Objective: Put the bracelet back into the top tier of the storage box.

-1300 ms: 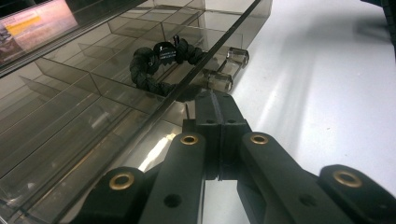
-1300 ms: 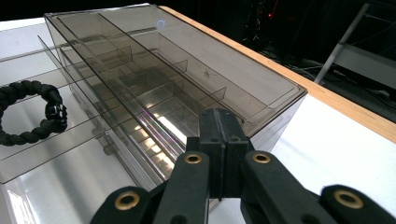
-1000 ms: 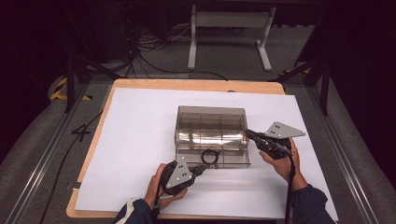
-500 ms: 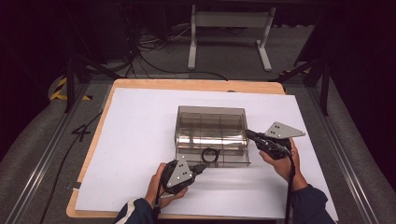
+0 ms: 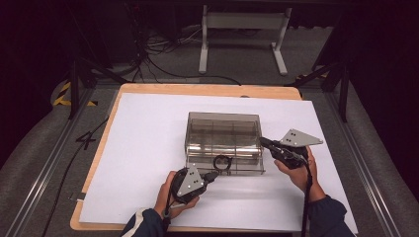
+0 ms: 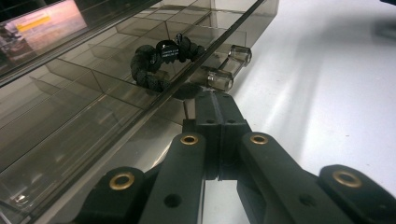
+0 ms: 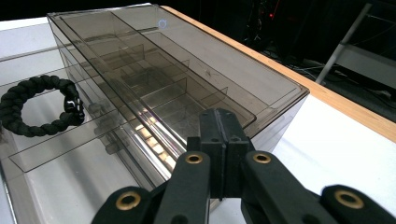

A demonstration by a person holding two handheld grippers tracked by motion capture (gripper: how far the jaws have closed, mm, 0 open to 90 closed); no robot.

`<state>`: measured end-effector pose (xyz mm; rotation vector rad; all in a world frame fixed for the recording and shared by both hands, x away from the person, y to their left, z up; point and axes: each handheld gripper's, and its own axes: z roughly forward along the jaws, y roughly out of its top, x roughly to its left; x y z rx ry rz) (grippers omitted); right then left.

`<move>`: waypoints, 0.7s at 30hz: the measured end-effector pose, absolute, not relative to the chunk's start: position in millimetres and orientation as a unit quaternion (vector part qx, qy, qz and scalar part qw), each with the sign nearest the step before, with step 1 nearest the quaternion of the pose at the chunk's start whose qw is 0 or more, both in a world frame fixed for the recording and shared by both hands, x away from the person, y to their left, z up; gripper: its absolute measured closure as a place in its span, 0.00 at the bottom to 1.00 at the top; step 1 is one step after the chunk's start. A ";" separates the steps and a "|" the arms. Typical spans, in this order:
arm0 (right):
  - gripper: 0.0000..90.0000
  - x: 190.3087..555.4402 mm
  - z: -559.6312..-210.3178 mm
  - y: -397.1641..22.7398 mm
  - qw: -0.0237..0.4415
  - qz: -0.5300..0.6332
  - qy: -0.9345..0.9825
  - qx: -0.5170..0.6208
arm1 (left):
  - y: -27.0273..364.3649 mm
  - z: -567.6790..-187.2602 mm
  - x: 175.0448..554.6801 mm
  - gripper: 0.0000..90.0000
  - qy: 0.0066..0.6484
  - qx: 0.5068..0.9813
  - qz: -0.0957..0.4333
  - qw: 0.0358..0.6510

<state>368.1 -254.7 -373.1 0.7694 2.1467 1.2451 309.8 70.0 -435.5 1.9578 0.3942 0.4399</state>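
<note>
My left tongs (image 5: 213, 176) are pressed together, sitting low and centre in the high view, their tips right at the front edge of the smoky clear box (image 5: 223, 132), by its clear knob (image 6: 219, 78). My right tongs (image 5: 264, 143) are pressed together too, just right of centre, tips at the box's right side; I cannot tell if they touch it. Neither pair pinches anything. The black braided bracelet (image 5: 223, 162) lies in the pulled-out drawer (image 5: 242, 168) at the box's front, near my left tips. The box stands on white paper (image 5: 148, 148) covering the table (image 5: 207, 90).
</note>
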 end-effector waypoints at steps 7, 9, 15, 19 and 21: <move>1.00 368.1 -373.1 -254.8 0.268 0.462 0.796 0.286 | 68.7 -435.5 312.4 0.99 0.165 0.817 0.189 0.519; 1.00 368.0 -373.1 -254.5 0.269 0.462 0.796 0.286 | 68.3 -435.7 313.0 0.99 0.167 0.816 0.190 0.520; 1.00 368.0 -373.2 -254.6 0.269 0.462 0.795 0.285 | 67.4 -435.8 314.8 0.99 0.169 0.815 0.192 0.520; 1.00 367.7 -373.3 -254.2 0.270 0.462 0.795 0.286 | 67.4 -435.6 315.8 0.99 0.171 0.813 0.194 0.521; 1.00 367.8 -373.2 -254.4 0.269 0.462 0.795 0.286 | 67.7 -435.2 316.8 0.99 0.173 0.812 0.197 0.521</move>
